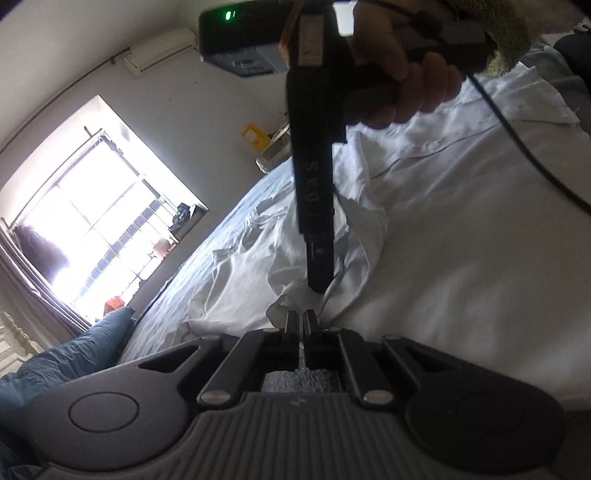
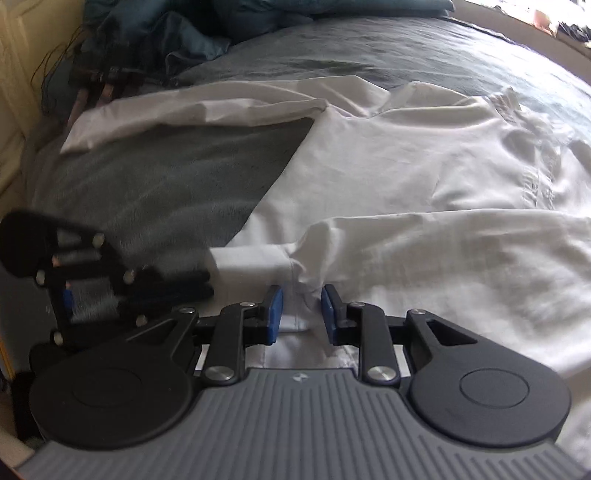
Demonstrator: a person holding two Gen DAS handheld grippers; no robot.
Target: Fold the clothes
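A white button shirt [image 2: 388,177] lies spread on a grey bed cover [image 2: 155,192], one sleeve stretched toward the far left. In the left wrist view the shirt [image 1: 461,221] fills the right side. My left gripper [image 1: 303,318] is shut on a bunched edge of the white shirt. My right gripper [image 2: 302,308] is open, its blue pads either side of a fold of the shirt's near edge, not closed on it. The right gripper also shows in the left wrist view [image 1: 319,284], coming down from above, tip just beyond my left fingers. The left gripper shows at the left of the right wrist view [image 2: 207,284].
A blue-green quilt [image 2: 184,29] is bunched at the bed's far end, also low left in the left wrist view [image 1: 66,354]. Cables and dark items [image 2: 92,81] lie at the bed's far left. A bright window [image 1: 92,214] and an air conditioner [image 1: 159,51] are on the wall.
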